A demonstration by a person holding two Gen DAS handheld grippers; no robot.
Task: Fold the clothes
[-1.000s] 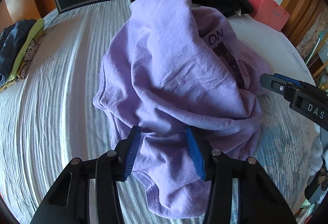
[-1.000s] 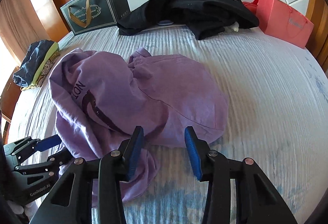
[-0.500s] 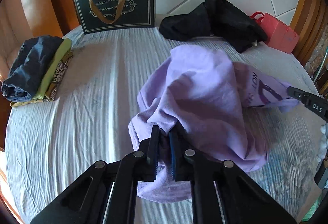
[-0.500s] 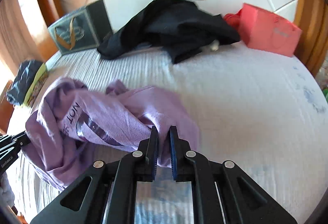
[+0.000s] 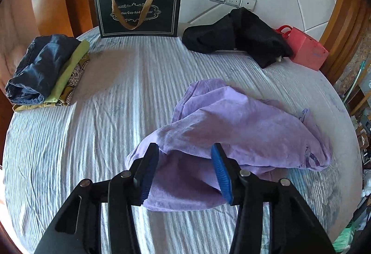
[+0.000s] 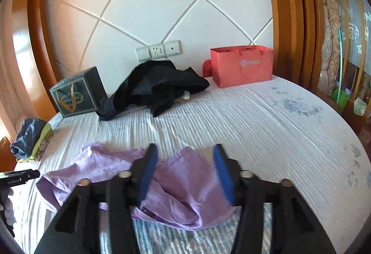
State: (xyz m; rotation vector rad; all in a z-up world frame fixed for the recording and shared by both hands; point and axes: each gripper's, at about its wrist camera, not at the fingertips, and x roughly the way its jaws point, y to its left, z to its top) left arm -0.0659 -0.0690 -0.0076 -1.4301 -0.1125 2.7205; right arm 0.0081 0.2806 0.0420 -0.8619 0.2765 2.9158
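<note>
Two hand-held grippers spread apart, purple shirt [image 5: 243, 128] apparently loose on bed [image 5: 92, 138]

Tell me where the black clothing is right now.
The black clothing lies heaped at the bed's far edge under the wall sockets, between the dark gift bag and the red bag.

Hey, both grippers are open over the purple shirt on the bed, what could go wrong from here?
1. The purple shirt lies bunched, so a re-grab may pinch several layers and fold crooked.
2. The left gripper and right gripper work close together and may collide.
3. The shirt lies near the bed edge and may slide off.
</note>
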